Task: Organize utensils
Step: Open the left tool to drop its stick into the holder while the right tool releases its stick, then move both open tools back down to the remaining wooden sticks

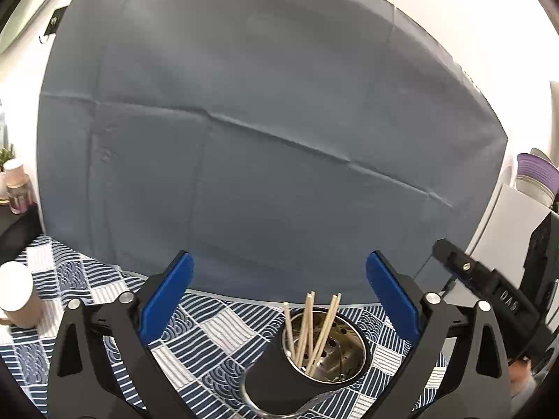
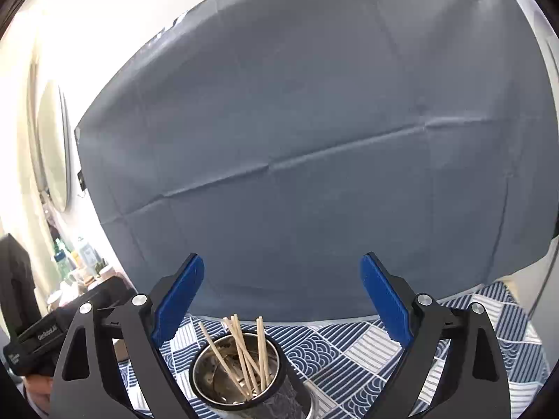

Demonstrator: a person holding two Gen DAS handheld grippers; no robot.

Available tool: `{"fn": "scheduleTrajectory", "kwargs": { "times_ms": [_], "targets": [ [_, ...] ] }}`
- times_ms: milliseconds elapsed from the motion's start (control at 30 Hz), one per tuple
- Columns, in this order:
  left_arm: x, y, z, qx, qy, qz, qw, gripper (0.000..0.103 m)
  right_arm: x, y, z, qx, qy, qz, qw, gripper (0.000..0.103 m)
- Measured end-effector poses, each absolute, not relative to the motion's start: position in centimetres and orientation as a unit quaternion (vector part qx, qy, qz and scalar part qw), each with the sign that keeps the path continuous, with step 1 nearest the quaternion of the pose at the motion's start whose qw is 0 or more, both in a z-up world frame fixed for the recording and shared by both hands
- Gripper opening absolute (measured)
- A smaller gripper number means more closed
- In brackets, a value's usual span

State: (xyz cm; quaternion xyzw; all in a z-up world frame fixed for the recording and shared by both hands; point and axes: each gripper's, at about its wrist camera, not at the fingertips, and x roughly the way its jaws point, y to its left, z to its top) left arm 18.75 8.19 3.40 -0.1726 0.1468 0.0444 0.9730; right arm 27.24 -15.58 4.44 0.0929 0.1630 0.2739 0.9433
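A steel utensil holder (image 1: 325, 345) with a black rim stands on the patterned tablecloth (image 1: 209, 342), with several wooden chopsticks (image 1: 309, 328) upright in it. It also shows in the right wrist view (image 2: 237, 373), with the chopsticks (image 2: 244, 352) leaning inside. My left gripper (image 1: 279, 279) is open and empty, above and just behind the holder. My right gripper (image 2: 281, 282) is open and empty, above the holder. The right gripper's body (image 1: 489, 289) shows at the right edge of the left wrist view.
A grey cloth backdrop (image 1: 262, 122) hangs behind the table. A beige cup (image 1: 19, 296) stands at the left on the cloth. Purple and white bowls (image 1: 534, 178) are stacked at the far right. Bottles and cups (image 2: 77, 265) crowd a side surface at the left.
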Motion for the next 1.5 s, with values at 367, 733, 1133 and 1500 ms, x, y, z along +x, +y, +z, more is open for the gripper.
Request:
{"fn": "scheduleTrajectory", "kwargs": {
  "times_ms": [367, 733, 1133, 1500],
  "targets": [
    [16.5, 8.9, 3.0, -0.145, 0.214, 0.057, 0.964, 0.097, 24.9, -16.1, 6.3, 0.058, 0.197, 0.248, 0.947, 0.089],
    [14.1, 8.3, -5.4, -0.134, 0.336, 0.062, 0.930, 0.097, 22.5, -15.8, -0.1, 0.018, 0.281, 0.233, 0.931, 0.089],
    [11.9, 5.8, -12.6, -0.109, 0.436, 0.038, 0.892, 0.097, 21.3, -17.1, -9.3, -0.013, 0.395, 0.186, 0.900, 0.089],
    [11.0, 2.8, -15.7, -0.093, 0.467, 0.018, 0.879, 0.097, 20.7, -15.9, -15.4, -0.043, 0.478, 0.178, 0.859, 0.089]
  ]
}}
